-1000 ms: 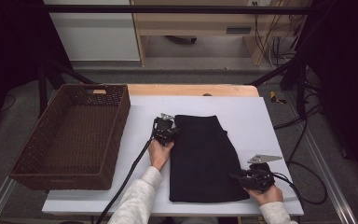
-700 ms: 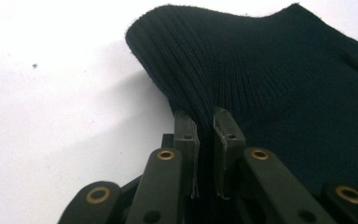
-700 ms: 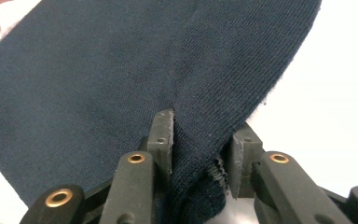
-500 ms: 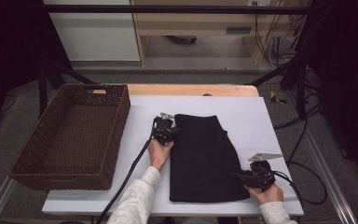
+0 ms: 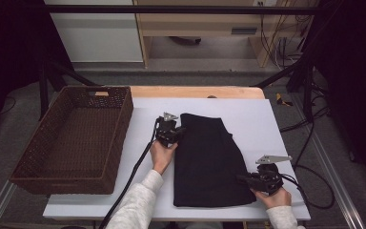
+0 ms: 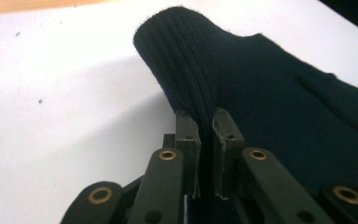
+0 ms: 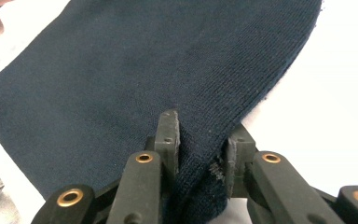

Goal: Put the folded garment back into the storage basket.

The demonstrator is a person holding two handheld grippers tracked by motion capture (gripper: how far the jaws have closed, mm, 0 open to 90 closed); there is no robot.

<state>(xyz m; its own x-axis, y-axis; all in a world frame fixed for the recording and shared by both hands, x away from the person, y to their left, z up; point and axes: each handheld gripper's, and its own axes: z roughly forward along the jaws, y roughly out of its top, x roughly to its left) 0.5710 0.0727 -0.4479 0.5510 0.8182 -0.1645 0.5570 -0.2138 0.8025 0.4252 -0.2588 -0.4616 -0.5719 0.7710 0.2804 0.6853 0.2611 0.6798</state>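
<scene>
Two grips are set, and as far as I can judge that is all that is done so far: the dark navy ribbed-knit garment (image 5: pixel 209 162) lies folded into a long flat rectangle on the white table (image 5: pixel 262 114), not yet lifted or folded further. I read the work as folding or moving it, perhaps toward the basket, so nearly everything is left.

Nearest me, my right gripper (image 7: pixel 200 140) has its black jaws clamped on a bunched edge of the knit; the cloth rises between the pads in a thick, soft ridge, and fine rib lines run away ahead of the jaws. From above, this right gripper (image 5: pixel 255 179) sits at the garment's near right edge, touching it.

Farther up, my left gripper (image 6: pixel 205 135) is pinched on the opposite edge; the fabric stands up just ahead of the jaws in a rounded, tube-like fold with clear vertical ribs. In the high view the left gripper (image 5: pixel 170 131) bites the far left corner. The material looks limp, matte and slightly fuzzy, likely to sag when raised.

Well off to the left of that gripper stands the brown woven wicker basket (image 5: pixel 52 157), rectangular and open.
</scene>
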